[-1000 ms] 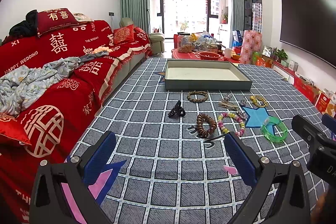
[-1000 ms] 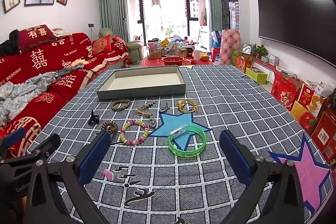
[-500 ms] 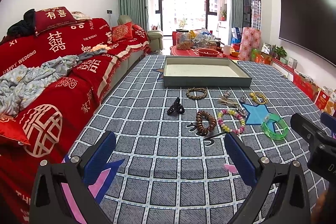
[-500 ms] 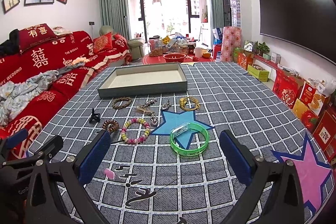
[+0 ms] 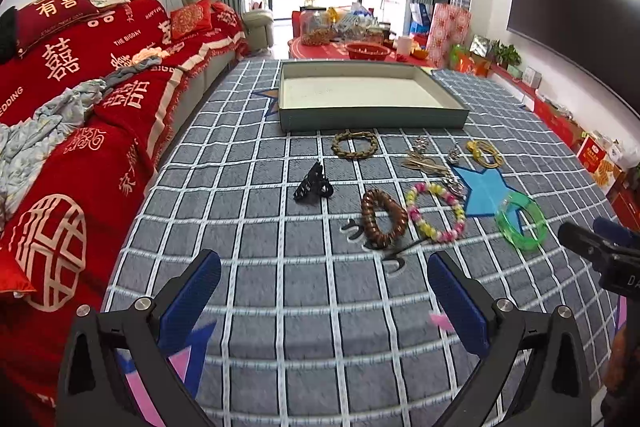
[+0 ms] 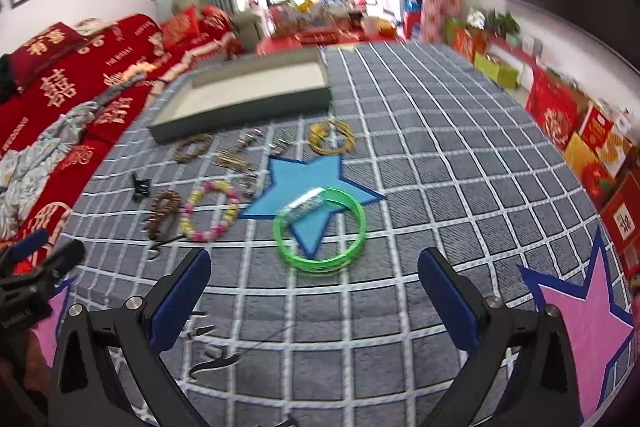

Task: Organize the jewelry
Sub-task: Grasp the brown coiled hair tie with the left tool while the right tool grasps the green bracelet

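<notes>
An empty grey-green tray (image 5: 374,117) (image 6: 240,111) lies at the far side of a checked grey cloth. In front of it lie a braided bracelet (image 5: 355,144), a black hair claw (image 5: 313,183), a brown bead bracelet (image 5: 383,217), a pastel bead bracelet (image 5: 435,211) (image 6: 209,211), metal clips (image 5: 425,163), a gold chain (image 5: 485,152) (image 6: 332,135) and a green bangle (image 5: 521,221) (image 6: 320,229). My left gripper (image 5: 324,297) is open and empty, short of the brown bracelet. My right gripper (image 6: 314,293) is open and empty, just short of the green bangle.
A red-covered sofa (image 5: 80,99) runs along the left edge of the cloth. Red boxes (image 6: 592,147) line the right wall under a dark screen (image 5: 572,7). A cluttered low red table (image 5: 360,47) stands beyond the tray.
Both grippers have moved forward and lower toward the jewelry. The right view has swung to the left and is blurred by motion. Both stay open.
</notes>
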